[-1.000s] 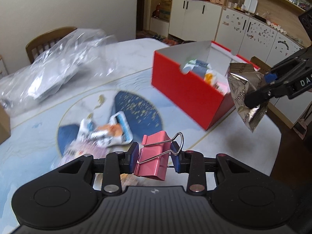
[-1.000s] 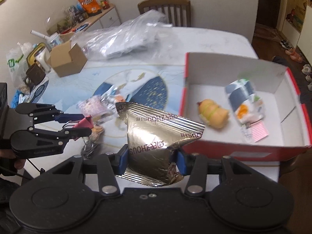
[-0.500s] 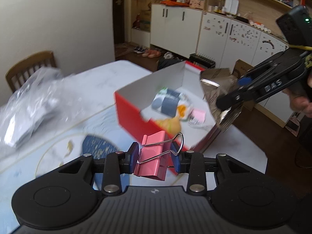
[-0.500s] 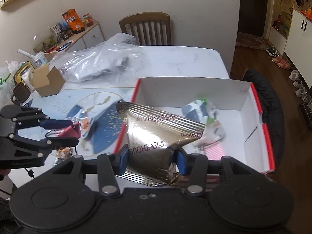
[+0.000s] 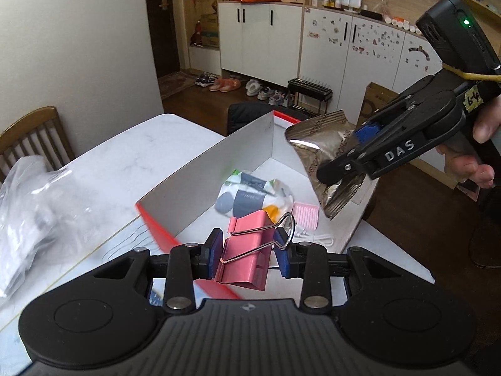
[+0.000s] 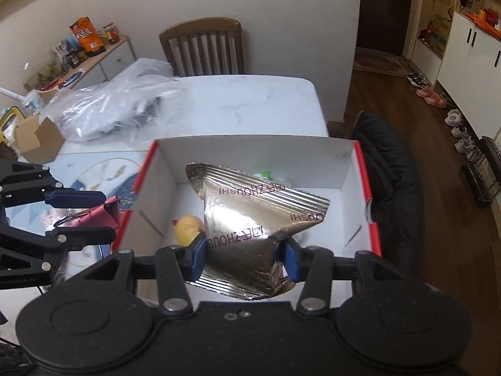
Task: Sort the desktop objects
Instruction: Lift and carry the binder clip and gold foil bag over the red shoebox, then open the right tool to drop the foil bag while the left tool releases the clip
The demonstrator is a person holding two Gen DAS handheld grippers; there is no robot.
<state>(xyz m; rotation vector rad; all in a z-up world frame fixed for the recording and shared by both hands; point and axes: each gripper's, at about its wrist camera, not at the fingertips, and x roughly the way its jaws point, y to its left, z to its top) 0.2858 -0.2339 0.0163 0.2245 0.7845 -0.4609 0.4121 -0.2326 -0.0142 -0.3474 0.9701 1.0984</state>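
From the left wrist, the left gripper [image 5: 247, 252] has its blue pads clamped on a pink binder clip [image 5: 245, 250], held just above the near red wall of the red box [image 5: 200, 185]. Only this view shows the box floor's far end: a blue-and-white packet [image 5: 250, 195] and a pink ridged card [image 5: 305, 216] lying inside. The right gripper [image 5: 341, 169], in a person's hand [image 5: 472, 156], hangs above the box's right side with the gold foil packet [image 5: 322, 156].

From the right wrist, the right gripper [image 6: 244, 257] pinches the foil packet [image 6: 250, 222] partway open, directly above the box [image 6: 250, 153]. Here a yellow toy [image 6: 188, 227] shows on the box floor, and the left gripper [image 6: 90, 216] with its clip [image 6: 100, 214] sits just outside the box's left wall.
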